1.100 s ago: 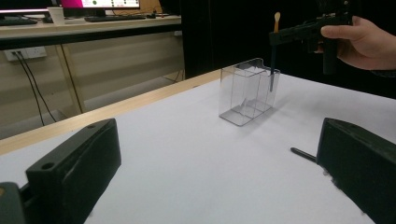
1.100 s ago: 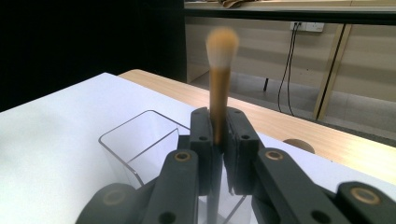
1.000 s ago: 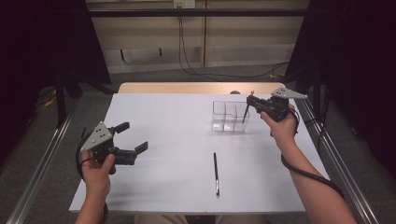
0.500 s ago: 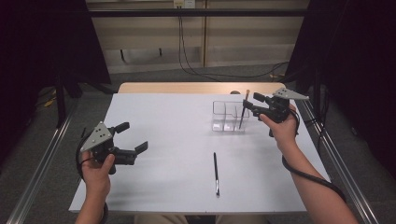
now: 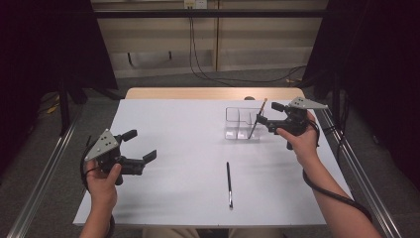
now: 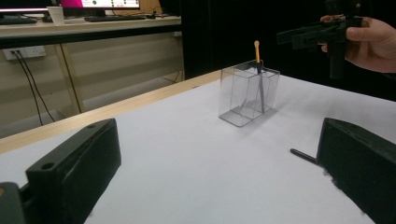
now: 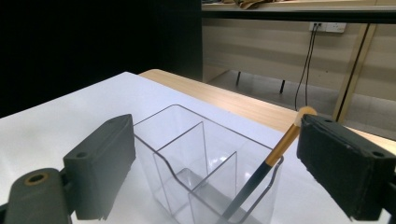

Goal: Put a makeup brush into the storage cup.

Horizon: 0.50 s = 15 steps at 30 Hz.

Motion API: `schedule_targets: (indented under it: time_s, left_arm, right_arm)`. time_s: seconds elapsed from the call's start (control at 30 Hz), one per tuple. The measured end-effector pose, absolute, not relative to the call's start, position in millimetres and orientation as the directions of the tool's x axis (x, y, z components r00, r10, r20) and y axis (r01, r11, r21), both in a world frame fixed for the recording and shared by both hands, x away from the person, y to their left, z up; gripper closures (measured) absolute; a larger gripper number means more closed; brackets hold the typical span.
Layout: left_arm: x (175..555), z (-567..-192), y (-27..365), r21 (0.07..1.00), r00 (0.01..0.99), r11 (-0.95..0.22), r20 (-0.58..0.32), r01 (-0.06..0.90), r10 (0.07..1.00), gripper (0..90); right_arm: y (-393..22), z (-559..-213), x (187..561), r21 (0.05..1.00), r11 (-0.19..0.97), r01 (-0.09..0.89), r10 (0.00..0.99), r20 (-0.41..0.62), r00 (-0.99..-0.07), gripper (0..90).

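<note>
Right tongs [image 5: 265, 115] sit wide open at the organizer [image 5: 242, 124], bench's [image 5: 188, 129] 1 o'clock, holding nothing; brush [image 7: 261, 170] leans in the near compartment, gold end by the right jaw. Probably just released: best to pull straight back w/o nudging the handle. Left tongs [image 5: 141, 146] open and empty at 8 o'clock. 2nd brush [image 5: 229, 183] lies at 6 o'clock, likely next. No readable labels.

Wall socket [image 5: 195, 4] — cables [image 5: 198, 54] hanging (black) below.
</note>
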<state>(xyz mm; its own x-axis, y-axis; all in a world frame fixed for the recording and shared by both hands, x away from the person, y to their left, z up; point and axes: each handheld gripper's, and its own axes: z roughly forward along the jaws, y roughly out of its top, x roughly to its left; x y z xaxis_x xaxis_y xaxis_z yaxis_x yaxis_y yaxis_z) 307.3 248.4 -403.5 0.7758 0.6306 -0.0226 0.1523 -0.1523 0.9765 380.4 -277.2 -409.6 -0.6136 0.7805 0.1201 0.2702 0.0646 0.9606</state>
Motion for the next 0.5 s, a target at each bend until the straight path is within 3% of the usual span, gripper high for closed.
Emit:
schedule_targets:
  time_s: [0.5]
  left_arm:
    - [307, -403, 246, 0.976, 0.777, -0.154, -0.023, 0.153, 0.629, 0.0]
  right_arm:
    - [-283, -409, 365, 0.961, 0.075, 0.265, 0.764, 0.115, -0.635, 7.0]
